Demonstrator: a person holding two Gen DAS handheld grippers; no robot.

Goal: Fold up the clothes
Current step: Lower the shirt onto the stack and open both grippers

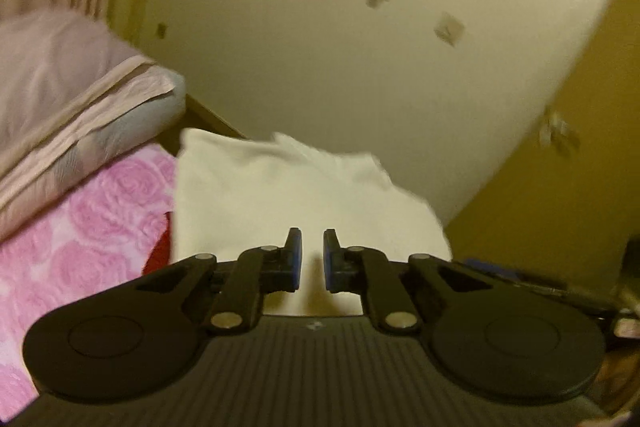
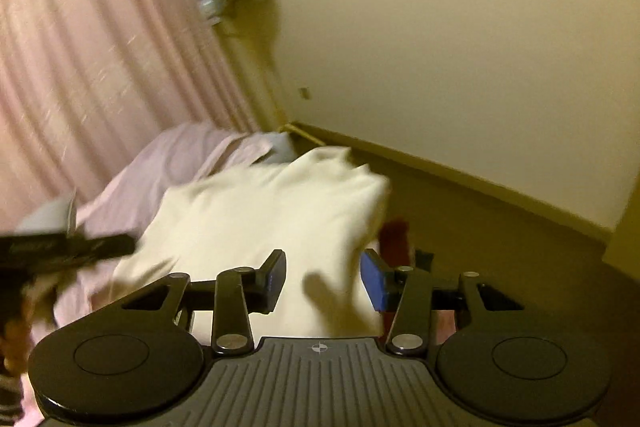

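A cream-white folded garment (image 1: 280, 195) lies on the bed just ahead of both grippers; it also shows in the right wrist view (image 2: 256, 223). My left gripper (image 1: 313, 259) hovers at its near edge with a narrow gap between the blue pads, holding nothing. My right gripper (image 2: 324, 279) is open wide over the garment's near part, empty. The left gripper's body (image 2: 60, 251) shows at the left of the right wrist view. The frames are blurred.
A pink rose-patterned blanket (image 1: 80, 235) covers the bed on the left. A pale pink pillow (image 1: 68, 99) lies behind it. A red item (image 1: 160, 247) peeks from beside the garment. Pink curtains (image 2: 80, 27) hang at the left; a cream wall (image 1: 360, 47) stands behind.
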